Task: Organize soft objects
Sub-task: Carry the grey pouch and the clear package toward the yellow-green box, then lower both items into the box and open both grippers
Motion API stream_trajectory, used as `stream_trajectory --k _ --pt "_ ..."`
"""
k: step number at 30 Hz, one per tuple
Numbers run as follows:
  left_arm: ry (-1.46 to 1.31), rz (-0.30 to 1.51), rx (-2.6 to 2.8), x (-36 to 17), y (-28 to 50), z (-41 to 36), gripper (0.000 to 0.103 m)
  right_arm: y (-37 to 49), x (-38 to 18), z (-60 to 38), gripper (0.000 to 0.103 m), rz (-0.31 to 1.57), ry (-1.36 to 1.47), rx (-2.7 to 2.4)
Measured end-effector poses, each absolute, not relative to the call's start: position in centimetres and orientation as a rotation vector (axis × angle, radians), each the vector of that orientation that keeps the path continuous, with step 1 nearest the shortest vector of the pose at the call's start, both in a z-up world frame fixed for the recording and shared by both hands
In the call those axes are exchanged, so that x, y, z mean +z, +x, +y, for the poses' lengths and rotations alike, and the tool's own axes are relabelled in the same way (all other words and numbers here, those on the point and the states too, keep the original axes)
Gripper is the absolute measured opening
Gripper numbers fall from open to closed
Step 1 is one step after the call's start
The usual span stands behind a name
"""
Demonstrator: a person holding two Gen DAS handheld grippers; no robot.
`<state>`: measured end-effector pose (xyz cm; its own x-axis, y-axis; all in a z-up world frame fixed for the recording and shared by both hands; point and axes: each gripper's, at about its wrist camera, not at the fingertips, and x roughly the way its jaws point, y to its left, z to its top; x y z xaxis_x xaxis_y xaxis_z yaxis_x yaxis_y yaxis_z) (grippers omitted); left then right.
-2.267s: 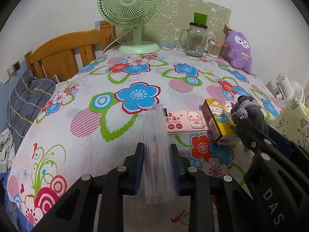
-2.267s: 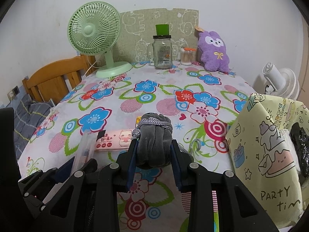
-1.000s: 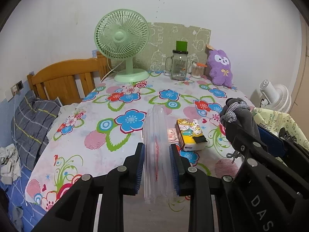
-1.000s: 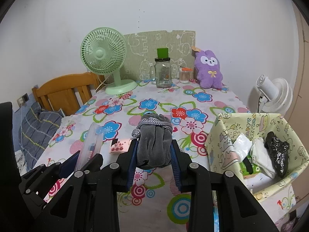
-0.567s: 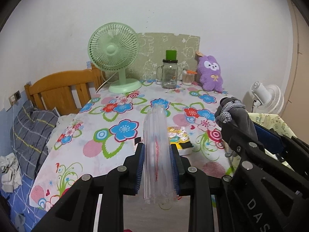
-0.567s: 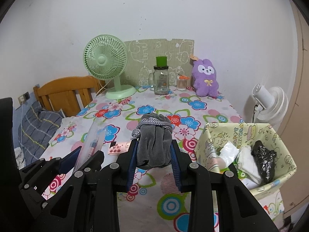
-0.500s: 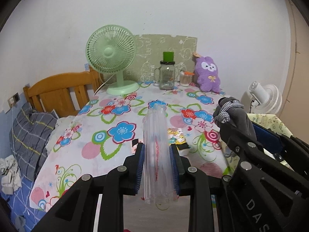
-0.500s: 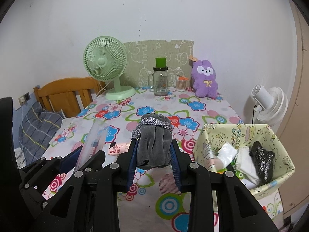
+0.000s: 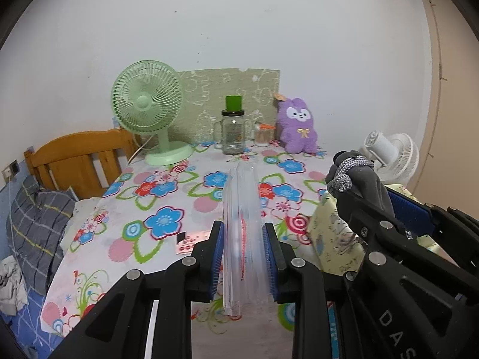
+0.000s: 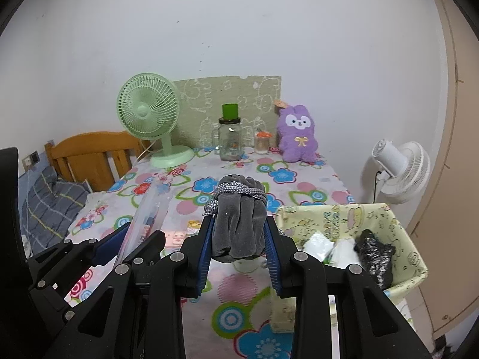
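My left gripper (image 9: 243,233) is shut on a clear plastic zip bag (image 9: 242,209) with red print, held upright above the table's near edge; the bag also shows in the right wrist view (image 10: 149,209). My right gripper (image 10: 238,230) is shut on a grey velvet drawstring pouch (image 10: 238,221), also seen at right in the left wrist view (image 9: 359,179). A yellow-green paper basket (image 10: 398,230) stands right of the table, holding white wads and a black crumpled item (image 10: 374,254). A purple plush bunny (image 10: 296,133) sits at the table's back.
The table has a flowered cloth (image 9: 167,197). At its back stand a green fan (image 9: 149,110), a glass jar with green lid (image 9: 233,128) and a small cotton-swab jar (image 9: 263,134). A pink tissue pack (image 9: 191,240) lies near. A wooden headboard (image 9: 77,158) is left, a white fan (image 10: 398,167) right.
Both grippers have pulled back and up from the table with their loads still held. The paper basket has come into fuller view at the right.
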<state>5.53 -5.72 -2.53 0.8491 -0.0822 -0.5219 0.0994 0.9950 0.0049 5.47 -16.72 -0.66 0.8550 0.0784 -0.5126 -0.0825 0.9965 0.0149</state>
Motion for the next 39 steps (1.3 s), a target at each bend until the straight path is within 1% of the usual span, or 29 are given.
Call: stream_trajectory --k 18,39 --pt "0.075 0.516 -0.197 -1.5 5.8 -10.8 0.025 4.8 0.4 -21.4 0.036 0.512 0.011 0.020" --pt "0.104 0.524 -0.287 -2.1 7.4 -15.6 0.025 6.0 -0.1 -26.1 0.036 0.520 0.020 -0.032"
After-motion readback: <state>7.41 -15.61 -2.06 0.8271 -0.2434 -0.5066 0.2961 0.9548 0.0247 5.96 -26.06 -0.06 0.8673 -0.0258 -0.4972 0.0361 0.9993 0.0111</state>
